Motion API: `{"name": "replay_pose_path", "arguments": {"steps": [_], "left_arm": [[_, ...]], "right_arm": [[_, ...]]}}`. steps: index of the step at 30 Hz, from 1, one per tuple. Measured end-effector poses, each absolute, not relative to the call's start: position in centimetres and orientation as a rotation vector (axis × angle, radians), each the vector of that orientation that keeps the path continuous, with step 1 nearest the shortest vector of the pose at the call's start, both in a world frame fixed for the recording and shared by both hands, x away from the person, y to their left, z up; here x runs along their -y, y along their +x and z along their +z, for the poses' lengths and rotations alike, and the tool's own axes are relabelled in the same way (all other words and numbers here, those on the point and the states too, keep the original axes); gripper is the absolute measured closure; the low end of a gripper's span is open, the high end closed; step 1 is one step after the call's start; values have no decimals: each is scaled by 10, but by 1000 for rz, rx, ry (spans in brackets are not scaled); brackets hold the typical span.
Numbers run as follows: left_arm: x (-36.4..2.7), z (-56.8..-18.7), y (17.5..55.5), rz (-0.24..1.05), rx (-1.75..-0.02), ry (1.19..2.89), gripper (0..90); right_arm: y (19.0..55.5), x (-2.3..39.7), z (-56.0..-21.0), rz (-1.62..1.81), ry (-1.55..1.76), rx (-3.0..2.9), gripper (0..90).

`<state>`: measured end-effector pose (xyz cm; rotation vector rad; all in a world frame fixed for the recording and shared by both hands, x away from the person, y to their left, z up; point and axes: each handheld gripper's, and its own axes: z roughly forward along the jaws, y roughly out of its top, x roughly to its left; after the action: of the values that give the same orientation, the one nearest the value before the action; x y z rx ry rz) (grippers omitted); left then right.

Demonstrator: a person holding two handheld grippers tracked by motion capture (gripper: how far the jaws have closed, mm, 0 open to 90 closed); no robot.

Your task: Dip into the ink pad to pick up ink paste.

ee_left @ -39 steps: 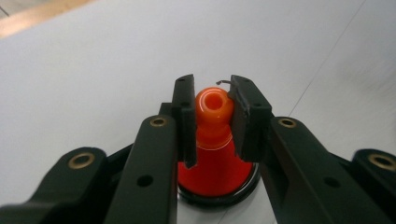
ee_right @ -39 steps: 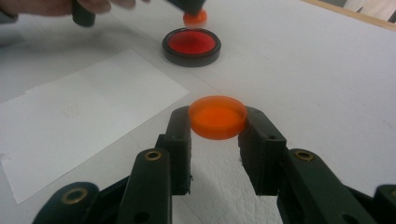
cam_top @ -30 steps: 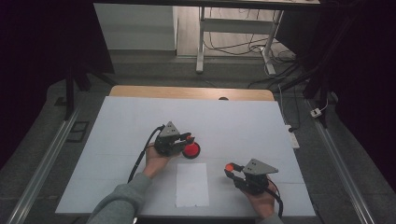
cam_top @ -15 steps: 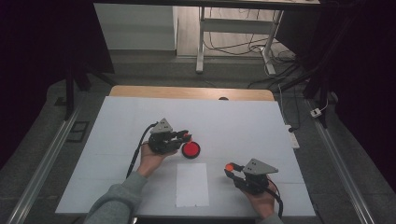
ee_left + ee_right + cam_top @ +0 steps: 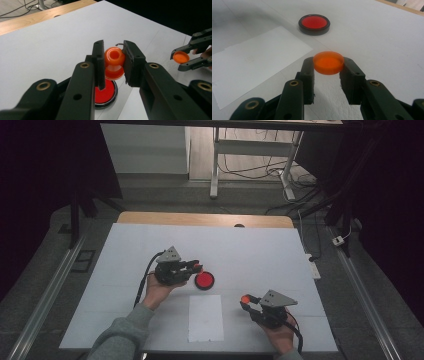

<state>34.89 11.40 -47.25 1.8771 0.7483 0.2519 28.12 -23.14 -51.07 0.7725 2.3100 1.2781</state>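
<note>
My left gripper point(image 5: 113, 53) is shut on a small orange spool-shaped piece point(image 5: 114, 60) with a hollow top, held just above a round red pad point(image 5: 105, 93) in a black rim. In the high view this gripper point(image 5: 196, 267) hovers left of the red pad point(image 5: 204, 280), near the table's middle. My right gripper point(image 5: 328, 63) is shut on a flat orange cap point(image 5: 328, 62), gripped by its edges and kept level. That gripper point(image 5: 245, 300) sits at the front right, with the cap point(image 5: 245, 298) pointing left. The red pad point(image 5: 314, 23) lies beyond it.
A white sheet of paper point(image 5: 206, 318) lies flat near the front edge between my hands. The white tabletop point(image 5: 250, 250) ends at a wooden strip point(image 5: 200, 219) at the back. Metal rails point(image 5: 45, 295) run along both sides, and cables lie on the floor behind.
My left gripper has lifted and drifted a little left, carrying the orange piece up off the red pad. The right gripper and its cap have stayed put.
</note>
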Motion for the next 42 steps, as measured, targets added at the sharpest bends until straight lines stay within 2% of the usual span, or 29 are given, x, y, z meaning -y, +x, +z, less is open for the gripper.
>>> {"name": "replay_pose_path", "arguments": {"steps": [8, 42], "left_arm": [[-113, -470, 344, 281, -722, 1909, 726], [-114, -464, 313, 179, -609, 1948, 726]], "right_arm": [[281, 231, -511, 1268, 774, -2309, 644], [282, 231, -512, 1275, 771, -2314, 643]]}}
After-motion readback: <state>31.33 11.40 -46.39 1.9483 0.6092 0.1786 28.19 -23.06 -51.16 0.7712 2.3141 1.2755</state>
